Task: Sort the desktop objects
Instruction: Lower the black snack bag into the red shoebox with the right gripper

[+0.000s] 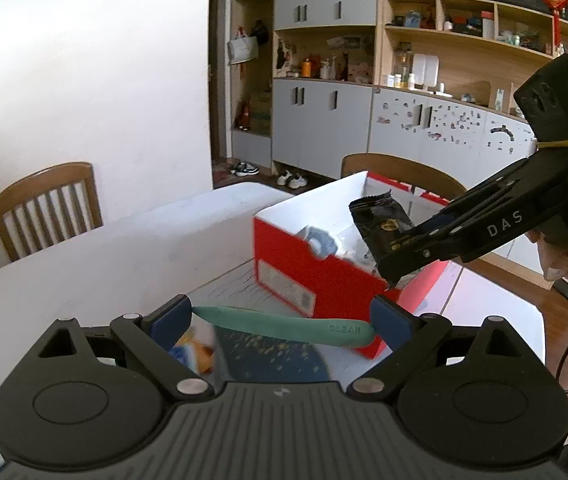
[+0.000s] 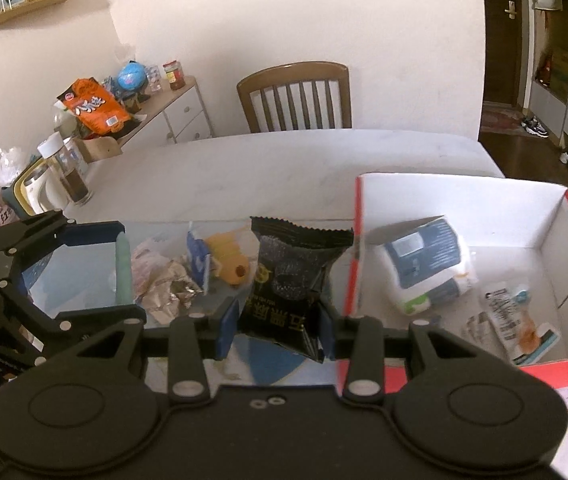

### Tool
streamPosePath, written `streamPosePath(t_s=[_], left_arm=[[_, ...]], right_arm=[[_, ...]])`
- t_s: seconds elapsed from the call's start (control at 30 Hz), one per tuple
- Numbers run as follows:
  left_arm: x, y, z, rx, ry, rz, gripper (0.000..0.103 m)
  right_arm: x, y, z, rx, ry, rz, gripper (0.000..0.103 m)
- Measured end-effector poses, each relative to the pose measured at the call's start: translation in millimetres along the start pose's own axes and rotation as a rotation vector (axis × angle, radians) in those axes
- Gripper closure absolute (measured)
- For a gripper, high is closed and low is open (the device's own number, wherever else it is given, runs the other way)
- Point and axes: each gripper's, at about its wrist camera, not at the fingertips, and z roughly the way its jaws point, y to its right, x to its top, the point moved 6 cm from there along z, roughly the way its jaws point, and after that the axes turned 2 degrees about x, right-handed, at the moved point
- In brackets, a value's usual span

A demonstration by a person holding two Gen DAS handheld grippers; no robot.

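Left wrist view: left gripper clamps a green tool marked CLEAN endwise, jaws spread wide, one blue pad at each tip. Just beyond it stands the red box, open top, on the white table. Right gripper hangs over the box's near corner, holding a black snack packet.

Right wrist view: jaws narrow, pinching the packet's lower end. Past it, crumpled wrappers and a yellow toy lie left of the box. Wooden chair behind.

Orange-and-blue item blurred — half hidden behind left gripper.
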Motion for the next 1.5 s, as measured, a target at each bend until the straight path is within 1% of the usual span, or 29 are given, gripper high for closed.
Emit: streamPosePath(t_s=[0.37,0.6,0.8,0.9,1.13,1.37,1.5], left_arm=[[32.6,43.4,45.6,-0.053,0.006,0.052,0.007],[48.9,67.2,81.2,-0.101,-0.001,0.094,0.007],[61.4,84.1,112.7,-0.134,-0.019,0.131,0.007],[64.9,92.4,128.9,-0.144,-0.035,0.163,0.007],[66.8,107.3,166.2,-0.165,-0.078,0.221,0.007],[65.8,112.2,202.8,-0.188,-0.142,0.242,0.007],[63.4,110.5,224.3,-0.197,-0.208,0.227,0.007]], right_arm=[[1.9,59.0,-19.2,-0.042,0.022,0.035,0.062],[0.1,98.3,-22.0,-0.083,0.009,0.068,0.062],[-3.5,133.5,-15.7,-0.130,-0.020,0.098,0.062],[-3.1,148.4,-11.9,-0.151,-0.033,0.107,0.062],[-5.8,168.0,0.7,-0.176,-0.080,0.083,0.062],[-17.1,184.7,19.1,-0.196,-0.172,0.046,0.062],[-21.5,192.0,26.2,-0.201,-0.213,0.032,0.062]])
